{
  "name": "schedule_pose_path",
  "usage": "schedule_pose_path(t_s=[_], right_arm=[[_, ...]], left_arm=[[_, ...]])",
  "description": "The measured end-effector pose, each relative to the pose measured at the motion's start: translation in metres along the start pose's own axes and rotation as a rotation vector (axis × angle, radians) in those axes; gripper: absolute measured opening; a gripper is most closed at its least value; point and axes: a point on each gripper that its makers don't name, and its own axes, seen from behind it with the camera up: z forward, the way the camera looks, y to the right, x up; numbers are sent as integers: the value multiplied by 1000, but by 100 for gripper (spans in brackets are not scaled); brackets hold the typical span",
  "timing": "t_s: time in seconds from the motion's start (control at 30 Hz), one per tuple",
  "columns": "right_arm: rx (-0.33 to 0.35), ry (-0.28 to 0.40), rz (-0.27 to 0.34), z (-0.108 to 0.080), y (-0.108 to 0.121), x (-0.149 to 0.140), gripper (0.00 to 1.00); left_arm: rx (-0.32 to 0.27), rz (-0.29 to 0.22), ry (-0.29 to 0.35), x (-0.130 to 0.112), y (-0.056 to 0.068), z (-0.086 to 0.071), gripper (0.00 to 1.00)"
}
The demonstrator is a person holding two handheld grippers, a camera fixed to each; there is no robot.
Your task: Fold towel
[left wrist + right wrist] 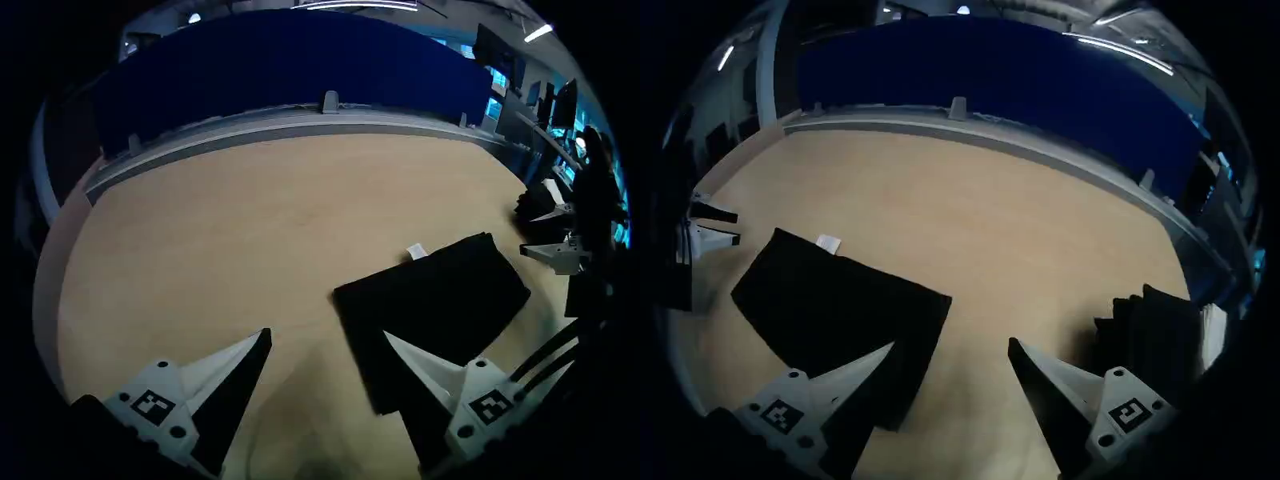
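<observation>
A pale tabletop (240, 240) runs to a blue partition (280, 64). The black towel (440, 296), a flat rectangle, lies at four o'clock of the left tongs (327, 334) and eight o'clock of the right tongs (951, 344). Both gape empty, likely flanking it for another fold.

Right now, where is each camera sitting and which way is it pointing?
Left gripper view: rides the left gripper, facing across the wooden table toward the blue divider; its open fingers at bottom, folded black towel ahead-right.
Right gripper view: rides the right gripper, facing the same divider; its open fingers at bottom, towel ahead-left, a dark stack at right.
Shared: table, divider, the towel with its white tag.
</observation>
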Motion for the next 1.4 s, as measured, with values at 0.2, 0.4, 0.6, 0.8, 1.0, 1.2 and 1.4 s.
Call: schedule_pose_path(t_s=[0.2, 0.4, 0.6, 0.8, 1.0, 1.2, 1.4], right_arm=[[10, -13, 10, -17, -6, -20, 100], [19, -14, 18, -31, -10, -32, 100], [54, -19, 0, -34, -16, -37, 100], [129, -27, -45, -34, -27, -43, 100], [210, -55, -104, -36, -40, -56, 100], [282, -92, -181, -38, -52, -72, 99], [308, -121, -222, -32, -53, -84, 86]], left_arm=[[-8, -26, -8, -16, 4, -13, 93], [-15, -39, -7, -27, 9, -24, 93], [7, -33, -3, -33, 7, -32, 93], [43, -59, 9, -42, -1, -51, 93], [91, -102, 9, -63, -8, -77, 93], [127, -159, -9, -95, -8, -105, 93], [140, -214, -40, -127, -2, -127, 93]])
